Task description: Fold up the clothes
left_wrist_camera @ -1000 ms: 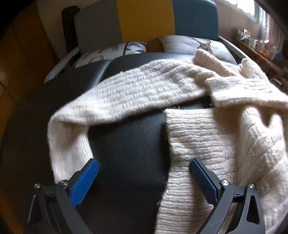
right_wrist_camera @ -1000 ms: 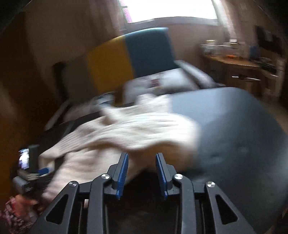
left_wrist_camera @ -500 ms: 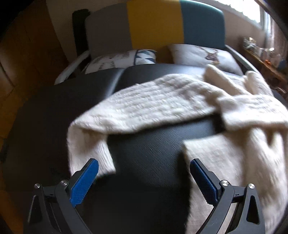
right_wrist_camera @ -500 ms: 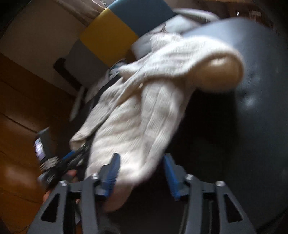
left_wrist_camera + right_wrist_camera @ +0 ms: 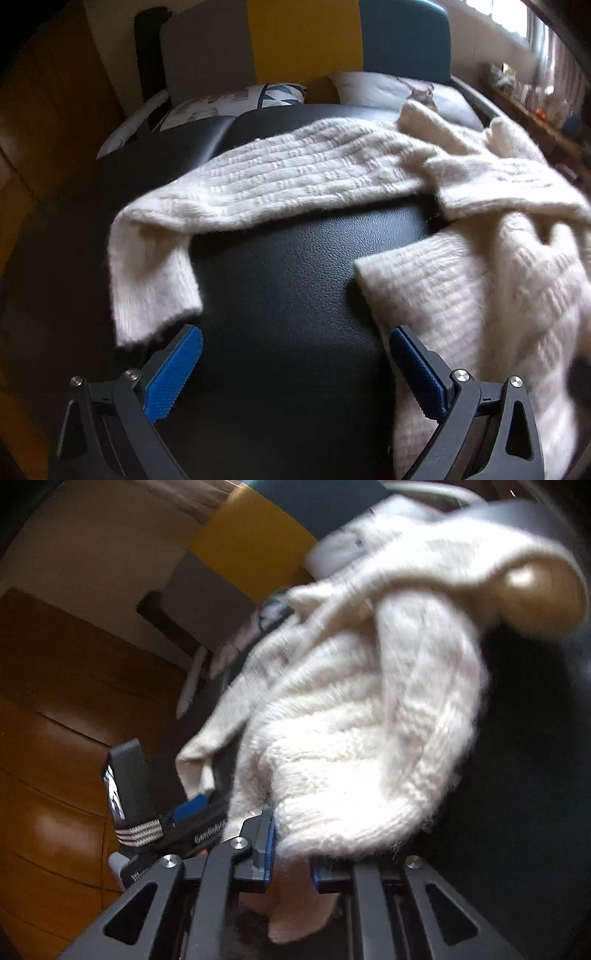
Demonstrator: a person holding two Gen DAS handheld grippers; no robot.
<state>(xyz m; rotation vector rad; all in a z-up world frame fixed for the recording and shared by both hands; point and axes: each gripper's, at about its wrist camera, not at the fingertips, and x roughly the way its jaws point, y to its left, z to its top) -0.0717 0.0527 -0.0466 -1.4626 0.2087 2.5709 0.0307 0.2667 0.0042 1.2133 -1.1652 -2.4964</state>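
Observation:
A cream knitted sweater (image 5: 295, 173) lies spread on a black leather surface (image 5: 288, 277). One sleeve runs across the back, and its cuff hangs down at the left, just beyond my left finger. My left gripper (image 5: 295, 369) is open over bare leather, its right finger beside the sweater's ribbed hem. In the right wrist view the sweater (image 5: 351, 738) is bunched close in front. My right gripper (image 5: 293, 860) is closing its jaws, and a fold of the sweater's edge is pinched between the pads.
Beyond the black surface is a sofa back (image 5: 303, 40) in grey, yellow and teal, with printed cushions (image 5: 240, 99) in front. Brown wood panels (image 5: 55, 720) are on the left. A cluttered shelf (image 5: 524, 85) sits under the window at right.
My right gripper dropped toward the sweater, rolled, opened around its edge and then closed on it. The sweater's body bunched and shifted right. My left gripper stayed open.

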